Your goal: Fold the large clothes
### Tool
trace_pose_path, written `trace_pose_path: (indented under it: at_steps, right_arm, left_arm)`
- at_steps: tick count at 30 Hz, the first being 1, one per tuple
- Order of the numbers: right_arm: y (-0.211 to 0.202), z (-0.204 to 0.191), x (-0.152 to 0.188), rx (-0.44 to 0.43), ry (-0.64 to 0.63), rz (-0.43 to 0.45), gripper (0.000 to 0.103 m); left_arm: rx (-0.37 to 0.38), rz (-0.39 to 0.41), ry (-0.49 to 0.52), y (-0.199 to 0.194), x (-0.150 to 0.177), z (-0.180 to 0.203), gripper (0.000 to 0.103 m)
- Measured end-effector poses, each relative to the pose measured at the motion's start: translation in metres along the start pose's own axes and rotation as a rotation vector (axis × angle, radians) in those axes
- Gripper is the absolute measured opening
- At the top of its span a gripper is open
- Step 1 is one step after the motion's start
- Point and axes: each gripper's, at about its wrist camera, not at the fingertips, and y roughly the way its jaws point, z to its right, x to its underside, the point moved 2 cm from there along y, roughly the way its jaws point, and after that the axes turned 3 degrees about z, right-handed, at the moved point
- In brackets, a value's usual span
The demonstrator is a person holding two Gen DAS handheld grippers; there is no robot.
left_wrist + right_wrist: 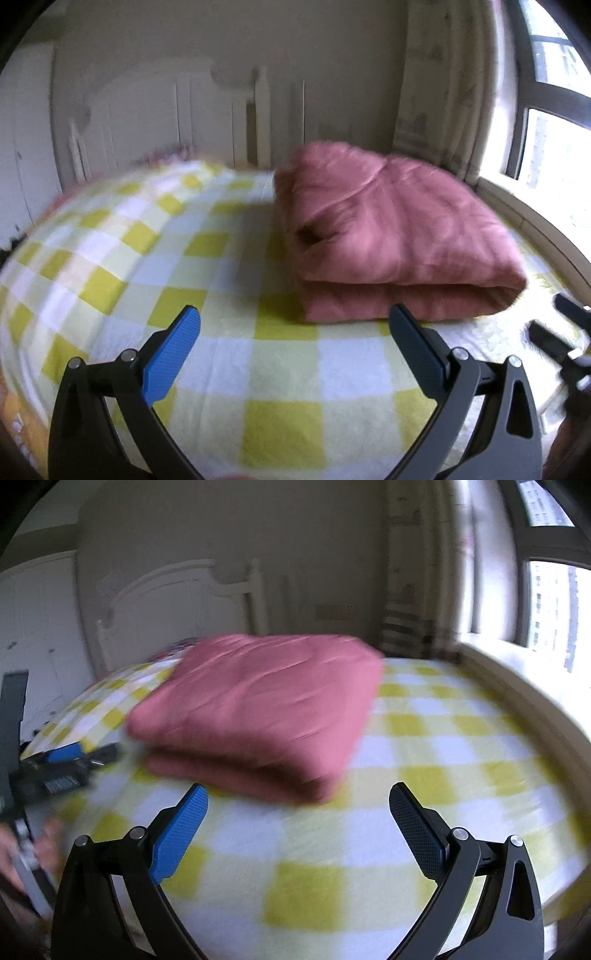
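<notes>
A pink quilt (388, 236) lies folded into a thick rectangular stack on the yellow-and-white checked bed (221, 350). My left gripper (295, 325) is open and empty, hovering just in front of the quilt's near folded edge. In the right wrist view the same quilt (258, 709) lies ahead and slightly left on the bed (443, 775). My right gripper (299, 801) is open and empty, just short of the quilt's near corner. The right gripper shows at the left view's right edge (554, 332); the left gripper shows at the right view's left edge (74, 760).
A white headboard (166, 605) stands at the far end of the bed. A window with a sill (535, 155) and a curtain (424, 92) run along the right side. White wardrobe doors (33, 635) are at the far left.
</notes>
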Motion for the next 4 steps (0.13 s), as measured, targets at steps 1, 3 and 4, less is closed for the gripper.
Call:
trace_pose_path:
  at_steps: [1, 3, 4]
  right_arm:
    - [-0.001, 0.023, -0.011, 0.048, 0.012, 0.003, 0.097]
    - [-0.006, 0.078, -0.035, 0.177, 0.045, 0.02, 0.097]
    - [-0.01, 0.111, -0.048, 0.254, 0.07, 0.026, 0.097]
  left_arm:
    - [0.002, -0.032, -0.026, 0.011, -0.009, -0.017, 0.101]
    - [-0.014, -0.077, -0.089, 0.034, -0.033, -0.065, 0.101]
    - [-0.046, -0.09, -0.111, 0.048, -0.05, -0.096, 0.101]
